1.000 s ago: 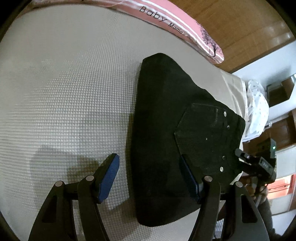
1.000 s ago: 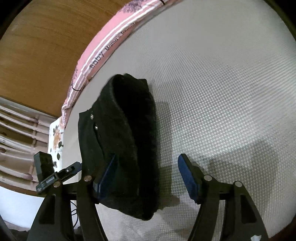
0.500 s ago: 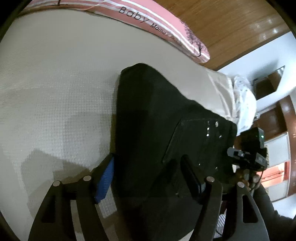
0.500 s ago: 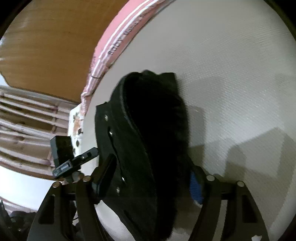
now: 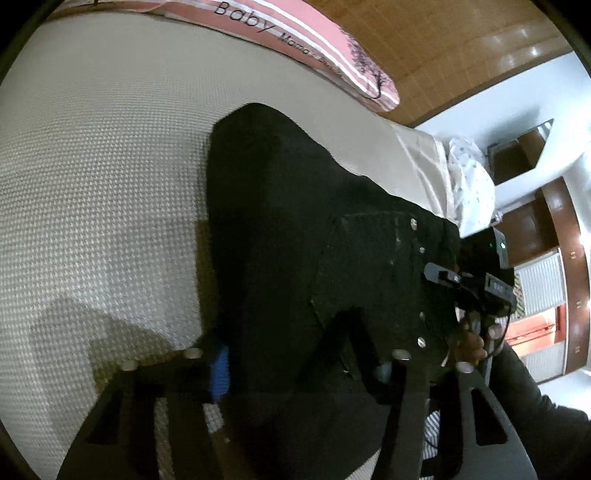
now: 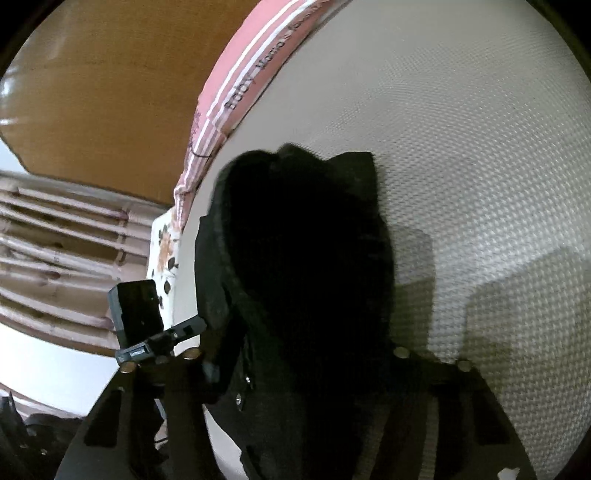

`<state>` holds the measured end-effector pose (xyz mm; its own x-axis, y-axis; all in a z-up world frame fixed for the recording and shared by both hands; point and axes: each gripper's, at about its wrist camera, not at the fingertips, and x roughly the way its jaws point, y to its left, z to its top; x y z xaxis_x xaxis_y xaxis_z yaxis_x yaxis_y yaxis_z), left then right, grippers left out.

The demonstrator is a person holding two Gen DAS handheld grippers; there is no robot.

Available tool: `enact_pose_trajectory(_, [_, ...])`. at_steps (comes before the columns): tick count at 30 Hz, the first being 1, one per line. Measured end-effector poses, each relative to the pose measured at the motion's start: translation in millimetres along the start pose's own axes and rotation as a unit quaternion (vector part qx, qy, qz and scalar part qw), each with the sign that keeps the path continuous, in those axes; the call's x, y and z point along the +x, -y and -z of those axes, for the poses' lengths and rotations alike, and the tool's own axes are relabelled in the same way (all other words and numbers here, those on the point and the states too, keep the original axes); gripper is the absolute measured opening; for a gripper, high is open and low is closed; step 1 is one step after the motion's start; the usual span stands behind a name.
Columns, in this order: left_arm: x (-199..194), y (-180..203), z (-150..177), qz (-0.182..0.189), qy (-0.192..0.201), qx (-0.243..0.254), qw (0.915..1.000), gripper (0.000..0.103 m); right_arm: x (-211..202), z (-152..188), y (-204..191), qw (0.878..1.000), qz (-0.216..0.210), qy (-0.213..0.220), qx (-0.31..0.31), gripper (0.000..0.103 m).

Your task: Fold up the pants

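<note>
The black pants (image 5: pixel 295 240) lie folded into a thick bundle on the pale waffle bedcover (image 5: pixel 92 184), back pocket and rivets facing up. My left gripper (image 5: pixel 301 369) straddles the bundle's near end. Its jaws are closing, and a blue pad (image 5: pixel 218 371) presses the fabric's left edge. In the right wrist view the pants (image 6: pixel 306 240) bulge up between the closing jaws of my right gripper (image 6: pixel 306 365). One finger (image 6: pixel 214 369) digs into the cloth; the other is hidden behind it. Each view shows the opposite gripper at the bundle's far side.
A pink striped pillow (image 5: pixel 295 29) printed "Baby" lies along the bed's far edge against a wooden headboard (image 5: pixel 443 44). A white patterned cloth (image 5: pixel 469 184) sits past the bed corner. A hand and dark sleeve (image 5: pixel 517 387) hold the other gripper. Open bedcover (image 6: pixel 480 147) stretches beside the pants.
Both grippers slid in over the ends of the folded pants. Their jaws narrowed from wide open until the fabric filled the gap. The bundle has bunched up between them.
</note>
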<state>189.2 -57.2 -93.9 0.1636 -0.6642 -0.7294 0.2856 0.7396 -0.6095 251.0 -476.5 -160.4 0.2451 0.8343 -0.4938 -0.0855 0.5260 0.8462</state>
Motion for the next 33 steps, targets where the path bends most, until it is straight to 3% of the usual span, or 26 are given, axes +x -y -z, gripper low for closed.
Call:
enact_pose_trajectory(4, [1,3,-1,-0.024,0.004,-0.002,0.9997,0.040,1,1,-2,1.000,0.009,0.013,0.007,0.051])
enact_pose_trajectory(6, [2,12,0,-0.059,0.006,0.017,0.9981,0.038,-2,5,-2,0.999,0.018,0.025,0.009,0.047])
enact_pose_trajectory(10, [5,30,2,-0.120,0.012,0.041,0.9919,0.036,-2,11,-8,0.998,0.041,0.044,0.014,0.041])
enact_pose_trajectory(16, [-1,48,7,-0.175,0.024,0.070,0.9819,0.025,-2,18,-31,0.994,0.080,0.067,0.008,0.034])
enact_pose_trajectory(21, [-19,59,13,-0.192,0.034,0.087,0.9770,0.018,-3,19,-47,0.993,0.087,0.078,0.010,0.031])
enact_pose_trajectory(33, [-68,43,41,-0.215,0.052,0.072,0.9725,0.016,26,42,-91,0.995,0.085,0.056,-0.010,0.030])
